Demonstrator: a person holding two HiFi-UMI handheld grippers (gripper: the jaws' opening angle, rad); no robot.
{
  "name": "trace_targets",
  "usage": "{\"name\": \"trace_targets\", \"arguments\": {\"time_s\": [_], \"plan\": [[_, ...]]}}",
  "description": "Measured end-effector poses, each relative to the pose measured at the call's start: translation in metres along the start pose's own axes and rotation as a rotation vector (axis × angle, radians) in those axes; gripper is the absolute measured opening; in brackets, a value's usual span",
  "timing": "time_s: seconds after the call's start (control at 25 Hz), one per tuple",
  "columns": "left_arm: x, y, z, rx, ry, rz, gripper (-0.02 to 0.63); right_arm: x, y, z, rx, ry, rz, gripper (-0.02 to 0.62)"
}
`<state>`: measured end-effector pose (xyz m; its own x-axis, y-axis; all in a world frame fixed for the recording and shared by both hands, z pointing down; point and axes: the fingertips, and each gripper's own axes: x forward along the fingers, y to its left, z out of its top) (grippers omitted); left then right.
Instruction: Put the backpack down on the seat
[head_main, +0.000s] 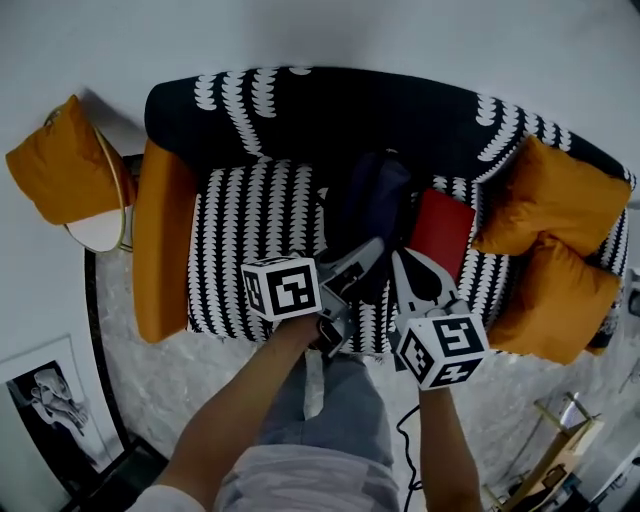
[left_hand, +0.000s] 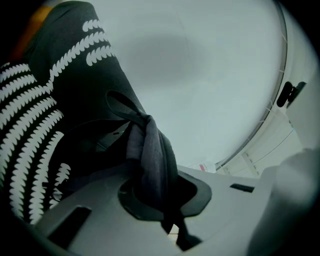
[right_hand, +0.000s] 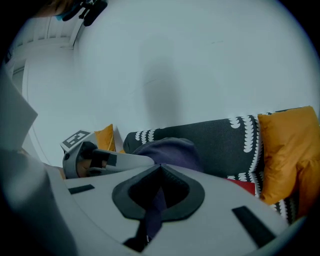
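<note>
Patterned sofa (head_main: 250, 215), backpack (head_main: 378, 195) pinched by left gripper (head_main: 372, 248), right gripper (head_main: 399, 257)

Backpack (head_main: 372, 210) perhaps on sofa seat (head_main: 255, 235)

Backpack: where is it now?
Head view, centre: the backpack is over the sofa seat, left of the red cushion, straps pinched by left gripper and right gripper.

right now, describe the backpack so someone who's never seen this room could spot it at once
Find the black sofa with rows of white marks. At the middle of its seat is the backpack, just left of a flat red pad. It alone is plain dark navy, unlike the patterned upholstery and the orange cushions.
</note>
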<state>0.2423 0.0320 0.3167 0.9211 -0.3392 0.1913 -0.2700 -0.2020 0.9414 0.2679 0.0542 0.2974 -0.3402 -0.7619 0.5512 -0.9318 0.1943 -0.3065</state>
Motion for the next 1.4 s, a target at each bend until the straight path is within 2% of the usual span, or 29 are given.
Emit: {"name": "trace_targets", "arguments": {"time_s": [0.28, 0.68, 1.08, 1.4], "plan": [[-0.035, 0.022, 0.015, 0.015, -0.002, 0.013, 0.017, 0.021, 0.040, -0.010, -0.003, 0.006, 0.018, 0.002], [-0.075, 0.046, 0.039, -0.033, -0.053, 0.013, 0.017, 0.048, 0.082, -0.009, -0.023, 0.025, 0.031, 0.002], [-0.114, 0.082, 0.053, -0.043, -0.063, 0.025, 0.017, 0.079, 0.116, -0.023, -0.030, 0.054, 0.045, 0.002], [-0.131, 0.123, 0.063, -0.096, -0.081, 0.042, 0.017, 0.114, 0.133, -0.042, -0.034, 0.090, 0.054, 0.002]]}}
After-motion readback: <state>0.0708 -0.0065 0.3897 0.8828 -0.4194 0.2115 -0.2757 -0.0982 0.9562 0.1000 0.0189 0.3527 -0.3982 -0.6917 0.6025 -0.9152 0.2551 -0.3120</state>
